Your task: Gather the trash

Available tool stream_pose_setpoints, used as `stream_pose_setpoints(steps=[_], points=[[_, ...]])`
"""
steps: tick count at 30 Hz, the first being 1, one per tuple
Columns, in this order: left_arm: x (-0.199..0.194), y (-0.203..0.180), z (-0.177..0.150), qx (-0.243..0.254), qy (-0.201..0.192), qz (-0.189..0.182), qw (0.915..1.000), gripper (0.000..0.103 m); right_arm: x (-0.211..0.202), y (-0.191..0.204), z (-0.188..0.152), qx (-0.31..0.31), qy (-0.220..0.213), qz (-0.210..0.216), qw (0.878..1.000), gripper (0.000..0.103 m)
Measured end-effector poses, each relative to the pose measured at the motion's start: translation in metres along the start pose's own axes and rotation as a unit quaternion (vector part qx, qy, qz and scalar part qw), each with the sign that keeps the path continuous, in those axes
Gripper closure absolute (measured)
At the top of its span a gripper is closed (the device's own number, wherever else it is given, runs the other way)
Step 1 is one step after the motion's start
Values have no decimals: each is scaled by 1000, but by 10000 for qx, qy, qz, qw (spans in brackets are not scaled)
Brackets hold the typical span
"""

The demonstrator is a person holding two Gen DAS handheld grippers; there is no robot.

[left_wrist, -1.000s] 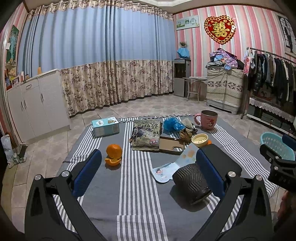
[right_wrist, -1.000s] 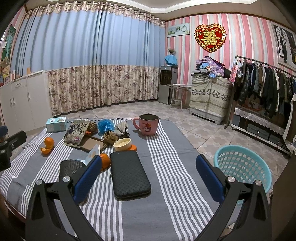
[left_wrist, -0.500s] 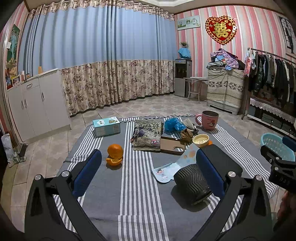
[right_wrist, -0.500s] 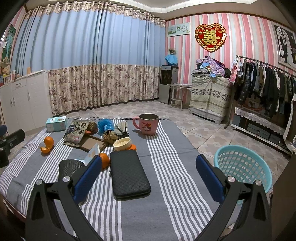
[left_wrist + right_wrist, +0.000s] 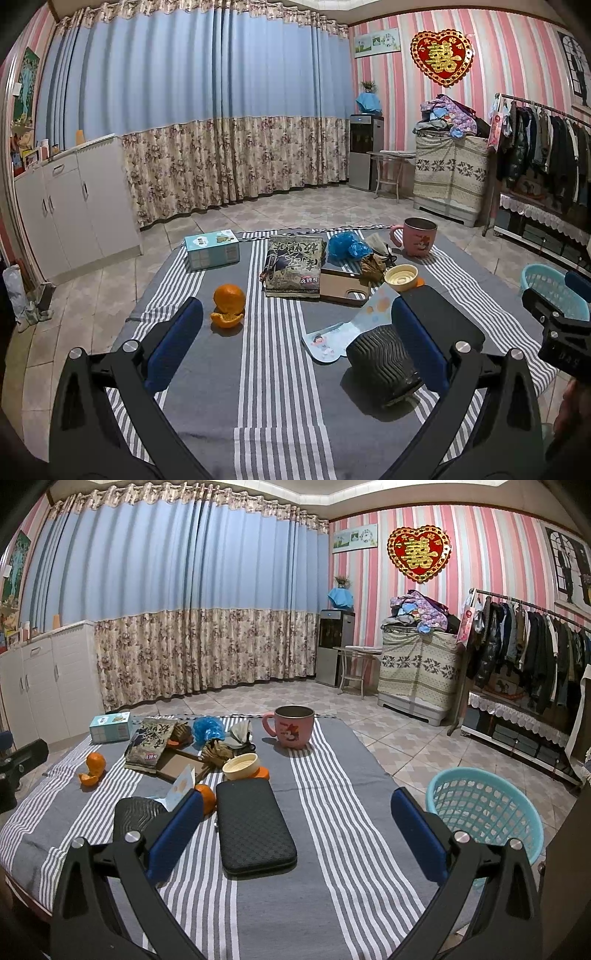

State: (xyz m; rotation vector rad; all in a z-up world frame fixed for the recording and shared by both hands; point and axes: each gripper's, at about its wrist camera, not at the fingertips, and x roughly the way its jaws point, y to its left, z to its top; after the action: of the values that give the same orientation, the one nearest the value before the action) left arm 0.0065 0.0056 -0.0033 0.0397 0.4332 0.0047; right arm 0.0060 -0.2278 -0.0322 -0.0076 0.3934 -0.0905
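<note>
My left gripper (image 5: 295, 336) is open and empty above the near part of the striped table. Orange peel (image 5: 227, 318) lies beside an orange (image 5: 229, 295) ahead on the left. A blue plastic bag (image 5: 347, 246), brown wrappers (image 5: 373, 266) and a paper card (image 5: 351, 325) lie further on. My right gripper (image 5: 295, 819) is open and empty over a black case (image 5: 253, 827). A turquoise basket (image 5: 484, 812) stands on the floor at the right. The same trash shows in the right wrist view: peel (image 5: 88, 777), blue bag (image 5: 208, 729).
A black ribbed cup (image 5: 384, 363) lies on its side by my left gripper's right finger. A pink mug (image 5: 293, 725), a cream bowl (image 5: 242, 766), a snack packet (image 5: 295, 266), a cutting board (image 5: 343, 288) and a tissue box (image 5: 212, 249) are on the table. The table's edge (image 5: 369, 760) faces the basket.
Both grippers have stayed open and almost still. The left wrist view has drifted very slightly; nothing on the table has moved.
</note>
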Motion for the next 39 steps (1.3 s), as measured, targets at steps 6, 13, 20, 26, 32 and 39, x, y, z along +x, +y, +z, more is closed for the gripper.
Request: stream_pose_setpoints(steps=[6, 13, 20, 26, 32, 39], points=[[7, -5, 0, -15, 127, -41, 9999, 4, 11, -13, 8, -153, 57, -101, 9998, 4], [33, -30, -13, -75, 577, -191, 9981, 4, 36, -39, 8, -80, 266, -403, 9988, 4], [68, -64, -29, -144, 1069, -379, 9934, 4, 54, -54, -8, -223, 542, -803, 9951, 4], [100, -77, -43, -206, 1529, -313, 9875, 5, 66, -60, -16, 14, 784, -648, 9948, 4], [112, -79, -52, -148, 1808, -615, 9815, 29, 72, -57, -22, -3, 948, -569, 9939, 4], [100, -59, -44, -51, 1528, -582, 9865, 32, 74, -40, -21, -198, 957, -443, 9942, 4]])
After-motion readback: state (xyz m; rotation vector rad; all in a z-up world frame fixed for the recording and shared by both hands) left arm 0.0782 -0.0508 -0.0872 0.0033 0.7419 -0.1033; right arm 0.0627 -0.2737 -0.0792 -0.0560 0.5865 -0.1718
